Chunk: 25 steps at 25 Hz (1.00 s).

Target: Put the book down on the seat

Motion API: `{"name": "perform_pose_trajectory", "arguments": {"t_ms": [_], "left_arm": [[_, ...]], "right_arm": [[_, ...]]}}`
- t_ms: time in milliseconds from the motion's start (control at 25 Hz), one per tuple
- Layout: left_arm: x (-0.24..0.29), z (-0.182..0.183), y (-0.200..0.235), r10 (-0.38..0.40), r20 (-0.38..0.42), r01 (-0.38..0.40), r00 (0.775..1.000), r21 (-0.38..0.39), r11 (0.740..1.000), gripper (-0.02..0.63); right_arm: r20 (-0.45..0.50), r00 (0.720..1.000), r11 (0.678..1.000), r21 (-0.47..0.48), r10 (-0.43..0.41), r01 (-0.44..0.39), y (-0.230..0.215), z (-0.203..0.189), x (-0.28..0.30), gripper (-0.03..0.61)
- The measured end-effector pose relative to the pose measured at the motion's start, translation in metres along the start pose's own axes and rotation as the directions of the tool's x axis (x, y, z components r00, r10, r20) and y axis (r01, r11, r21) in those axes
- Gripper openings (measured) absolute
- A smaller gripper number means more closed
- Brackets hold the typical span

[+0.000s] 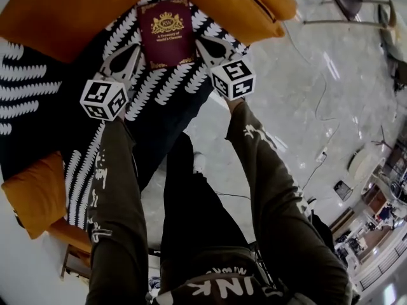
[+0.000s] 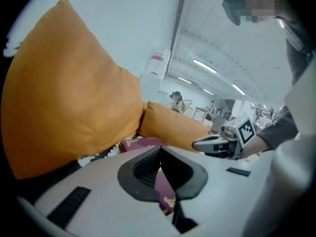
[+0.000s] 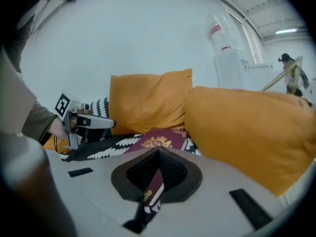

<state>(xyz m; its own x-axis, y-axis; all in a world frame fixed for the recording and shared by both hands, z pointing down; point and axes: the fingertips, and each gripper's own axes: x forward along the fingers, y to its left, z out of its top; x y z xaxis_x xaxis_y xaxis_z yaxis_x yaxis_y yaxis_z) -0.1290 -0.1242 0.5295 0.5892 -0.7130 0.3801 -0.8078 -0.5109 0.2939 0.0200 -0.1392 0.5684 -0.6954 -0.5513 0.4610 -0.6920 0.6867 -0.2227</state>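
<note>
A dark red book (image 1: 166, 33) with a gold crest lies flat on the black seat cover with white leaf print (image 1: 166, 100). My left gripper (image 1: 138, 48) rests at the book's left edge and my right gripper (image 1: 202, 43) at its right edge. Both are shut, their pads meeting at the tips. In the left gripper view the closed jaws (image 2: 159, 149) show a strip of the book (image 2: 165, 194) through the slit beneath them. The right gripper view shows its own closed jaws (image 3: 158, 149) the same way, with the book (image 3: 160, 139) lying just beyond them.
Orange cushions (image 1: 70, 14) (image 1: 245, 2) stand against the seat's back behind the book, and another (image 1: 35, 196) lies at the near left. The seat's front edge drops to a glossy marble floor (image 1: 305, 88) on the right. The person's legs stand in front of it.
</note>
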Motion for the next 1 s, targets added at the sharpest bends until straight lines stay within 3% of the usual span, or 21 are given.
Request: {"name": "perform_pose_trajectory", "arguments": {"t_ms": [160, 320, 520, 680, 1000], "left_arm": [[-0.032, 0.047, -0.041, 0.003, 0.07, -0.009, 0.998, 0.098, 0.995, 0.005], [-0.082, 0.113, -0.099, 0.009, 0.148, -0.037, 0.989, 0.184, 0.982, 0.005], [-0.177, 0.213, -0.183, 0.01, 0.233, -0.076, 0.972, 0.277, 0.958, 0.005], [-0.258, 0.272, -0.27, -0.006, 0.279, -0.089, 0.96, 0.325, 0.941, 0.005], [-0.384, 0.331, -0.406, -0.056, 0.325, -0.08, 0.944, 0.389, 0.918, 0.005]], "right_arm": [[0.11, 0.994, 0.996, -0.094, 0.021, -0.01, 0.03, 0.057, -0.043, 0.009], [0.237, 0.97, 0.986, -0.165, 0.06, -0.021, 0.073, 0.133, -0.115, 0.009], [0.341, 0.934, 0.964, -0.266, 0.108, -0.014, 0.156, 0.227, -0.223, 0.009], [0.405, 0.905, 0.948, -0.319, 0.134, 0.003, 0.221, 0.285, -0.321, 0.009], [0.489, 0.854, 0.929, -0.369, 0.175, 0.021, 0.323, 0.343, -0.48, 0.009]]}}
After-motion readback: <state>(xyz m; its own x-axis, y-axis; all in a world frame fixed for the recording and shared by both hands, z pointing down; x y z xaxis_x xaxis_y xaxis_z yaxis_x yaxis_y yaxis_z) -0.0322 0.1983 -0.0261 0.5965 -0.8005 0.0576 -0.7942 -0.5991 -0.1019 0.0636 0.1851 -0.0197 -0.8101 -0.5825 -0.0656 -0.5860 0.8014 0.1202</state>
